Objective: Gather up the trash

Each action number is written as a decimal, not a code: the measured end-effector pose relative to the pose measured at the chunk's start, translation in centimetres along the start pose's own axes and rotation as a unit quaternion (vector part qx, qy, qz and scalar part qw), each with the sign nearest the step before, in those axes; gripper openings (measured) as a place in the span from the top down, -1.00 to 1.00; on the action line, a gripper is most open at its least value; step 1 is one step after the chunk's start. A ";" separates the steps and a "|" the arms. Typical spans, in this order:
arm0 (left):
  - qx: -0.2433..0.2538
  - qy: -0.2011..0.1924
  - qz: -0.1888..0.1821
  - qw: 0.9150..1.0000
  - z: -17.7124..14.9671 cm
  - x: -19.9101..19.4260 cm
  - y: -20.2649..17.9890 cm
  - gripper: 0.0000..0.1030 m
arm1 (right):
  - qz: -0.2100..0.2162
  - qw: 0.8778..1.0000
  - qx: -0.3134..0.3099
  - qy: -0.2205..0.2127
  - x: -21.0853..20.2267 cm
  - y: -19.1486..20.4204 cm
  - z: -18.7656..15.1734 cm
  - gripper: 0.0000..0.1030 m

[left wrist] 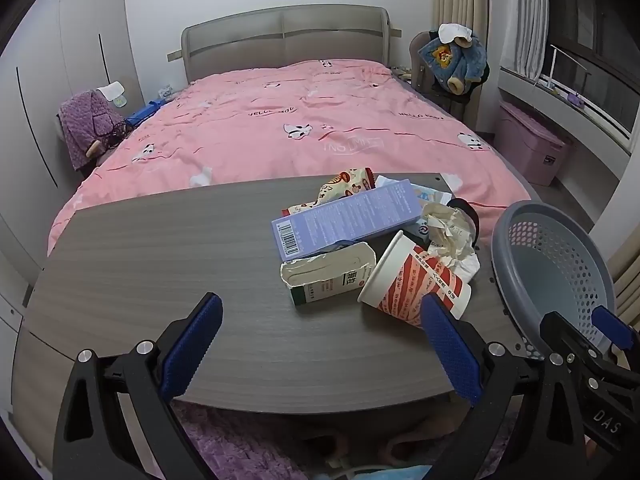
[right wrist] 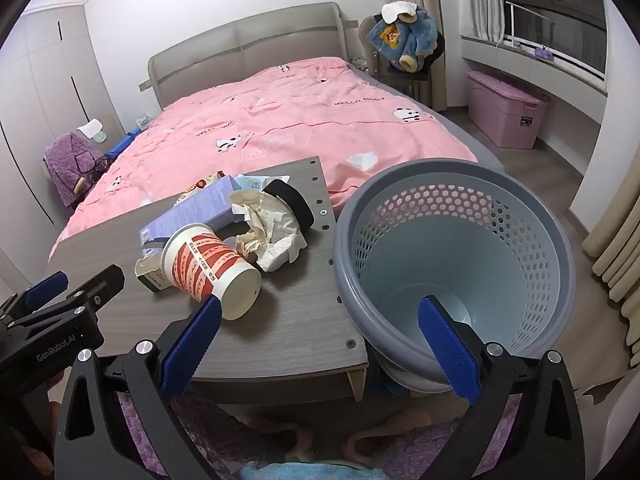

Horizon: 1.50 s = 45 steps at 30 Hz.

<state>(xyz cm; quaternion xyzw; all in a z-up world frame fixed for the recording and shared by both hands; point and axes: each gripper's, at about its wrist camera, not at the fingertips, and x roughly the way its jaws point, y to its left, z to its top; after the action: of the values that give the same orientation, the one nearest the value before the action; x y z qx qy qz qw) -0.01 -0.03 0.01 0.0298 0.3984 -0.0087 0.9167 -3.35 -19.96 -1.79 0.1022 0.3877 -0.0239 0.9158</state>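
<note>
A bed [left wrist: 280, 120] with a pink quilt [right wrist: 304, 128] printed with cartoon animals fills the room behind the grey wood-grain surface [left wrist: 160, 280]. Its grey padded headboard [left wrist: 284, 36] stands against the white wall. A blue fleece garment [right wrist: 404, 42] hangs over a chair beside the bed. A pink lidded storage box [right wrist: 506, 108] sits under the window. On the far side lies what looks like purple clothing [left wrist: 86, 124].

Left gripper [left wrist: 320, 340] and right gripper [right wrist: 320, 340] both gape wide, empty, angled downward.
</note>
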 end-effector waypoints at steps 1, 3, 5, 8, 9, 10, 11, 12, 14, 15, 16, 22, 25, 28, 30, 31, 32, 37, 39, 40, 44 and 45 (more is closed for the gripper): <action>0.000 0.000 0.000 1.000 0.0 0.0 0.0 -0.84 | 0.000 1.000 0.000 0.000 0.0 0.0 0.0 -0.88; 0.000 0.001 0.000 1.000 0.0 0.0 0.0 -0.84 | 0.000 1.000 0.000 0.000 0.0 0.1 0.0 -0.88; 0.000 0.002 0.002 1.000 0.1 0.1 0.0 -0.84 | 0.000 1.000 -0.001 0.000 -0.1 0.1 -0.1 -0.88; 0.000 0.005 0.001 1.000 0.2 0.2 0.0 -0.84 | 0.001 1.000 -0.002 -0.001 -0.2 0.2 0.0 -0.88; 0.001 0.000 0.001 1.000 0.3 -0.2 0.1 -0.84 | 0.001 1.000 -0.002 -0.002 -0.3 0.3 0.0 -0.88; 0.000 -0.001 0.001 1.000 0.4 -0.2 0.1 -0.84 | 0.001 1.000 -0.003 -0.003 -0.3 0.3 0.0 -0.88; 0.000 -0.001 0.001 1.000 0.4 -0.2 0.1 -0.84 | 0.001 1.000 -0.004 -0.003 -0.4 0.4 0.0 -0.88; 0.000 -0.003 0.001 1.000 0.4 -0.4 0.3 -0.84 | 0.001 1.000 -0.004 -0.004 -0.4 0.4 0.0 -0.88; -0.002 -0.004 0.001 1.000 0.6 -0.4 0.5 -0.84 | 0.001 1.000 -0.005 -0.004 -0.5 0.4 0.0 -0.88; -0.002 -0.006 0.002 1.000 0.4 -0.6 0.6 -0.84 | 0.001 1.000 -0.005 -0.005 -0.5 0.5 0.1 -0.88; -0.001 -0.010 0.002 1.000 -0.2 -1.1 0.6 -0.84 | 0.000 1.000 -0.004 -0.006 -0.8 0.6 0.0 -0.88; -0.004 -0.015 0.003 1.000 -0.4 -1.4 1.0 -0.84 | 0.000 1.000 -0.007 -0.014 -1.3 1.0 -0.3 -0.88; -0.005 -0.017 0.004 1.000 -0.5 -1.7 1.2 -0.84 | 0.000 1.000 -0.008 -0.016 -1.6 1.2 -0.3 -0.88; -0.007 -0.019 0.005 1.000 -0.5 -1.9 1.3 -0.84 | 0.000 1.000 -0.009 -0.018 -1.6 1.3 -0.5 -0.88; -0.007 -0.019 0.006 1.000 -0.5 -2.0 1.4 -0.84 | 0.001 1.000 -0.010 -0.018 -1.7 1.3 -0.5 -0.88; -0.007 -0.019 0.006 1.000 -0.6 -2.0 1.4 -0.84 | 0.001 1.000 -0.010 -0.018 -1.8 1.4 -0.5 -0.88; -0.008 -0.018 0.005 1.000 -0.6 -2.0 1.5 -0.84 | 0.001 1.000 -0.010 -0.019 -1.8 1.4 -0.5 -0.88; -0.007 -0.019 0.005 1.000 -0.6 -2.0 1.5 -0.84 | 0.001 1.000 -0.011 -0.021 -1.9 1.6 -0.5 -0.88; -0.007 -0.020 0.005 1.000 -0.7 -2.1 1.6 -0.84 | 0.002 1.000 -0.010 -0.021 -2.0 1.6 -0.5 -0.88; -0.007 -0.020 0.005 1.000 -0.7 -2.1 1.6 -0.84 | 0.002 1.000 -0.010 -0.021 -2.0 1.6 -0.5 -0.88; -0.005 -0.021 0.007 1.000 -0.9 -2.2 1.5 -0.84 | 0.002 1.000 -0.010 -0.022 -2.1 1.6 -0.5 -0.88; -0.005 -0.022 0.007 1.000 -0.9 -2.2 1.5 -0.84 | 0.002 1.000 -0.010 -0.022 -2.1 1.6 -0.5 -0.88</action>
<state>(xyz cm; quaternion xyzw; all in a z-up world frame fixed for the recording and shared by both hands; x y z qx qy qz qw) -2.12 1.48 1.12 0.0280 0.3779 -0.0008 0.9254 -4.95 -18.40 -0.33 0.0931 0.3673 -0.0205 0.9252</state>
